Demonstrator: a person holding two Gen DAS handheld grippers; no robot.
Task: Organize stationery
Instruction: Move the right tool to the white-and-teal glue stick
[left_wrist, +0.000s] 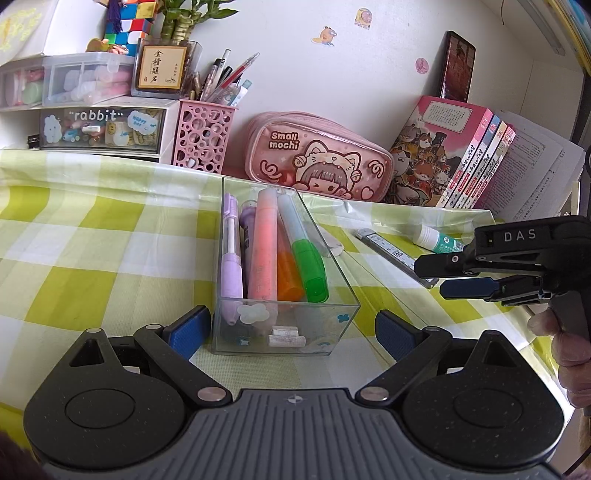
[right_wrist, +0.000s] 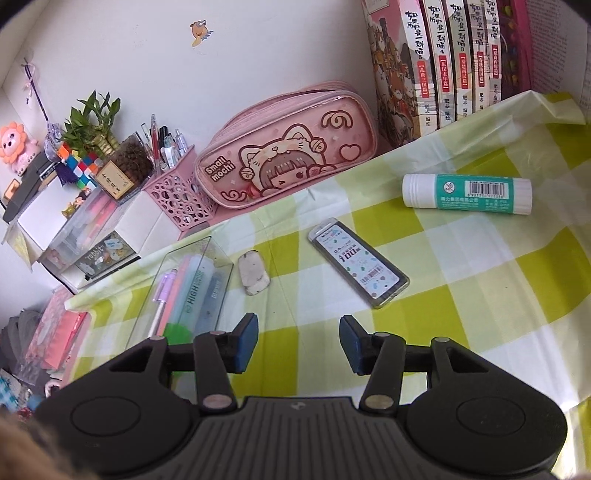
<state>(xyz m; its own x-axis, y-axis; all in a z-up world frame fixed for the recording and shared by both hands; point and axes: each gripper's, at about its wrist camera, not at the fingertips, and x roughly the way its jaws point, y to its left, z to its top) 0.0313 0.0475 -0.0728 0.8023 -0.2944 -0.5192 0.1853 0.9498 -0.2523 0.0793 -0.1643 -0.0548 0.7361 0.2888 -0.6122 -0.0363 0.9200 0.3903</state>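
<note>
Five pens or markers already lie in your clear tray (left_wrist: 284, 258): one purple pen, one purple-capped, one pink, one orange, one green. Three items remain loose on the bench (right_wrist: 480, 295): one eraser (right_wrist: 253, 274) at 11 o'clock of your right claw (right_wrist: 298, 341), one lead case (right_wrist: 360, 263) at 1, one glue stick (right_wrist: 467, 195) at 2. Left claw (left_wrist: 291, 334) open, straddling the tray's near end; right claw open, empty.
</note>
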